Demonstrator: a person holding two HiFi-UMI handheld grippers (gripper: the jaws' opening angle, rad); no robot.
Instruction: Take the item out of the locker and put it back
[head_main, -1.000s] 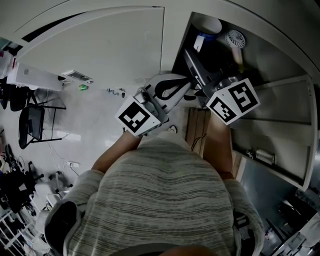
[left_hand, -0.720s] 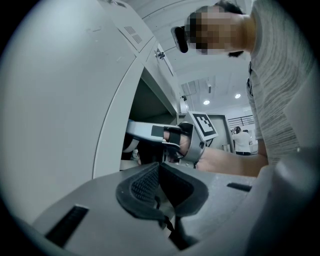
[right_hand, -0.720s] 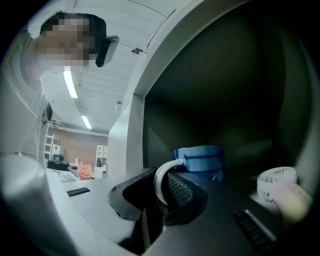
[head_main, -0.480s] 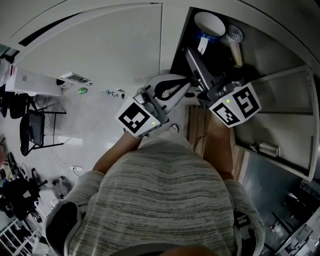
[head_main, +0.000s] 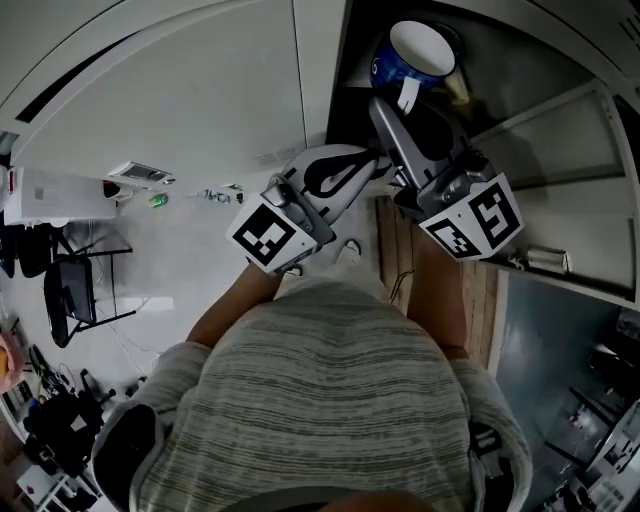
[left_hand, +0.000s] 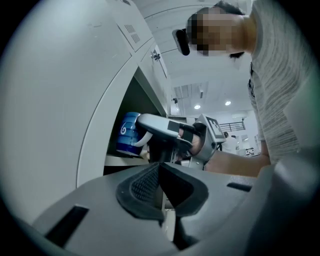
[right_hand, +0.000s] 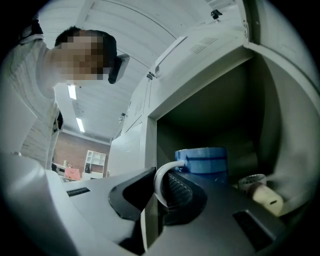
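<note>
A blue mug (head_main: 415, 55) with a white inside and a white handle (right_hand: 161, 176) is at the mouth of the open locker compartment (head_main: 352, 70). My right gripper (head_main: 392, 105) is shut on that handle, which sits between its ribbed pads (right_hand: 176, 190). In the left gripper view the mug (left_hand: 129, 132) hangs just over the front edge of the shelf (left_hand: 120, 159); I cannot tell whether it touches. My left gripper (head_main: 370, 165) is shut and holds nothing, just left of the right gripper and outside the locker, its pads (left_hand: 142, 182) pressed together.
A small white fan (right_hand: 257, 187) with a beige handle lies on the shelf right of the mug. The open locker door (head_main: 560, 150) stands to the right, and a closed white door (head_main: 200, 90) to the left. Wooden floor (head_main: 400, 260) shows below.
The right gripper has shifted with the mug held in it; the mug now looks larger in the head view and covers most of the fan. The left gripper stays shut and nearly still.
</note>
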